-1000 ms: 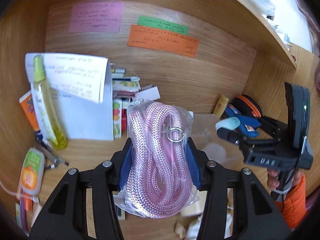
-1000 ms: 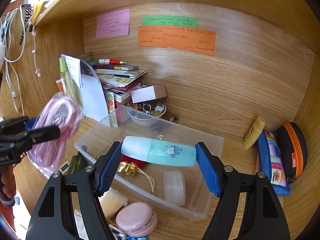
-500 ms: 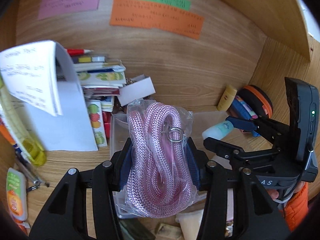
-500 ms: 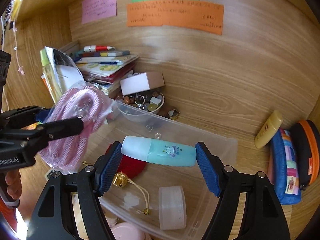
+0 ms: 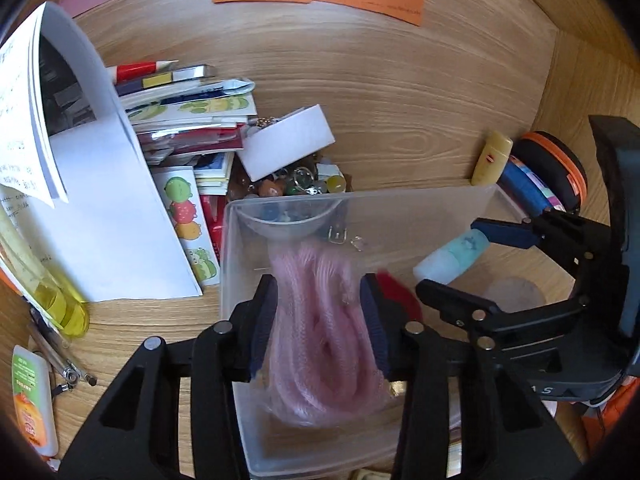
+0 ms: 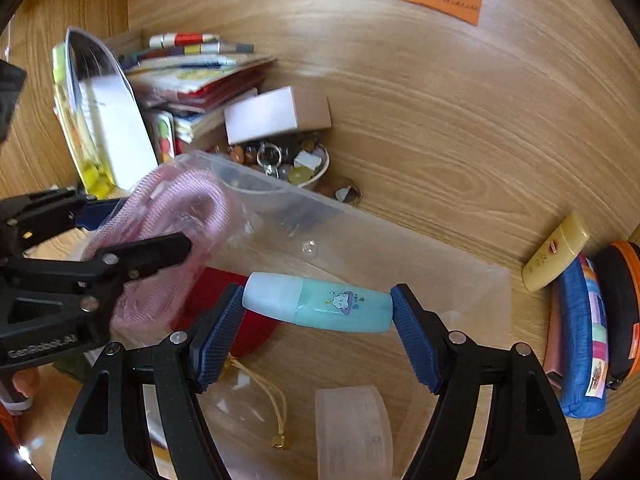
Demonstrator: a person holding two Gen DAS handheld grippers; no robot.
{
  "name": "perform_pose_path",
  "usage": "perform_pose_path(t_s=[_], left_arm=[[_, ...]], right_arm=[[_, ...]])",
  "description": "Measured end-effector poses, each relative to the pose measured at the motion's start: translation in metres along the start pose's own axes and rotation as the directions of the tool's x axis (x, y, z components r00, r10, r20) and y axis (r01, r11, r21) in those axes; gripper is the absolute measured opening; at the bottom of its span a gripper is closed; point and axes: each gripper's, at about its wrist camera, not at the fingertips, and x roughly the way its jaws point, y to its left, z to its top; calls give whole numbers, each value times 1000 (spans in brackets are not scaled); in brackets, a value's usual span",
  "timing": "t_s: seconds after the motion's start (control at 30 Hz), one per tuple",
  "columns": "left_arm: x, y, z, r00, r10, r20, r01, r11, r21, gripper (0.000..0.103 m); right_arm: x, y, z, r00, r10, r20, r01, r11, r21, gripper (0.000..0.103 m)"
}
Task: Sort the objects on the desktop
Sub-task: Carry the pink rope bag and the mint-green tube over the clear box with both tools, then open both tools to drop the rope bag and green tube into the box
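My left gripper (image 5: 320, 320) is shut on a bagged pink rope (image 5: 320, 344) and holds it over the left end of a clear plastic bin (image 5: 240, 360); the rope also shows in the right wrist view (image 6: 160, 240). My right gripper (image 6: 318, 312) is shut on a light-blue bottle (image 6: 320, 302) with a cloud print, held sideways over the bin (image 6: 440, 264). The bottle also shows in the left wrist view (image 5: 452, 256). A red pouch (image 6: 224, 304) and a clear round tub (image 6: 352, 428) lie in the bin.
A stack of books (image 5: 188, 120), a white box (image 5: 292, 148) and a bowl of trinkets (image 6: 288, 168) stand behind the bin. Curled white papers (image 5: 80, 180) and a yellow bottle (image 5: 52, 296) are left. A yellow tube (image 6: 556, 256) and pencil cases (image 6: 580, 336) are right.
Both grippers have moved forward and down over the clear bin, each still holding its object. The pink rope now hangs inside the bin's left end.
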Motion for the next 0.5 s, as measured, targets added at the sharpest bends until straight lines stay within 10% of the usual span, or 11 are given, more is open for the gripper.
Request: perform_pose_path(t_s=[0.5], left_arm=[[-9, -2, 4, 999, 6, 33, -6, 1000, -1, 53]], right_arm=[[-3, 3, -3, 1000, -10, -7, 9, 999, -41, 74]])
